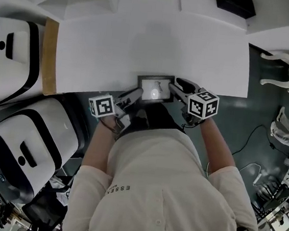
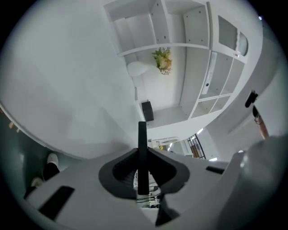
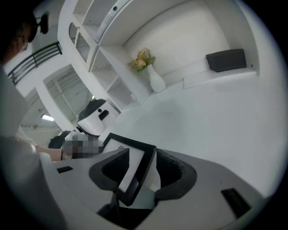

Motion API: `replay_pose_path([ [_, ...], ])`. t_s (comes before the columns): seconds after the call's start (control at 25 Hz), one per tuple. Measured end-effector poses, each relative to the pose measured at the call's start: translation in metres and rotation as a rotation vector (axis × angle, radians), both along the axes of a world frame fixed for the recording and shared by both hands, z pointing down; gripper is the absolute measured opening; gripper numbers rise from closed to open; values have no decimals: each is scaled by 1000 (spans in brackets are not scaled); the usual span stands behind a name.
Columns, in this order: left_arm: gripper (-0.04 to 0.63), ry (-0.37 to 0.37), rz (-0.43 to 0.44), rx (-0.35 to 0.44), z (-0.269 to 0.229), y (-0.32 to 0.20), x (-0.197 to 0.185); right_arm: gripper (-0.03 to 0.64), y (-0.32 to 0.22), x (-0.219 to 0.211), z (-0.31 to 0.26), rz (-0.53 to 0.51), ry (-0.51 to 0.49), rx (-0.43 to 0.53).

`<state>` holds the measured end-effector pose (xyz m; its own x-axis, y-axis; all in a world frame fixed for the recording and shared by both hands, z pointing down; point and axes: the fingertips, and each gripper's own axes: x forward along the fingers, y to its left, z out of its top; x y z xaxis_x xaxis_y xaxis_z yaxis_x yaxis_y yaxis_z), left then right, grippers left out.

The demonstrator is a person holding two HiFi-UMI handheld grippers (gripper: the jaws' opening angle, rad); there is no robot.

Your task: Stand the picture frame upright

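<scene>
White table (image 1: pixel 151 46) spreads far of you. Two white machines with black bands (image 1: pixel 17 58) stand left of it. Black picture frame (image 1: pixel 155 89) sits at table's near edge, between your two grippers, face toward you. Your left gripper (image 1: pixel 132 98) pinches frame's left edge, jaws closed on it. Your right gripper (image 1: pixel 177 89) is at frame's right side: jaws apart, frame's corner tilted loosely between them, not clamped.

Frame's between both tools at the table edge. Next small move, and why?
Probably draw the right tool back off the picture frame: its jaws stand apart around the frame's corner, not pressing, while the left tool clamps the frame's edge. Left can then stand it on the table.
</scene>
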<state>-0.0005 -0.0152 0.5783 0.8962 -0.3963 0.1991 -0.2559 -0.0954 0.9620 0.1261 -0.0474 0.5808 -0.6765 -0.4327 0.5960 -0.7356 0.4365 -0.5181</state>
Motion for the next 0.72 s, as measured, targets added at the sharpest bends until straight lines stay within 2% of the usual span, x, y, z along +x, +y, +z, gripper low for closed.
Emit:
replay_pose_path([
  [0.16, 71, 49, -57, 0, -20, -22, -8, 196, -19, 2, -14, -29, -145, -48],
  [0.28, 71, 98, -90, 27, -39, -39, -8, 196, -34, -1, -28, -59, -294, -102],
  [0.4, 71, 100, -108, 67, -52, -54, -7, 196, -50, -7, -39, -103, -404, -151],
  [0.56, 71, 24, -126, 163, -62, -73, -13, 177, -63, -18, -49, -207, -447, -162],
  [0.64, 71, 13, -137, 178, -67, -80, -16, 110, -71, -23, -54, -239, -437, -139],
  [0.72, 71, -5, -143, 179, -69, -86, -20, 110, -82, -28, -58, -253, -433, -120],
])
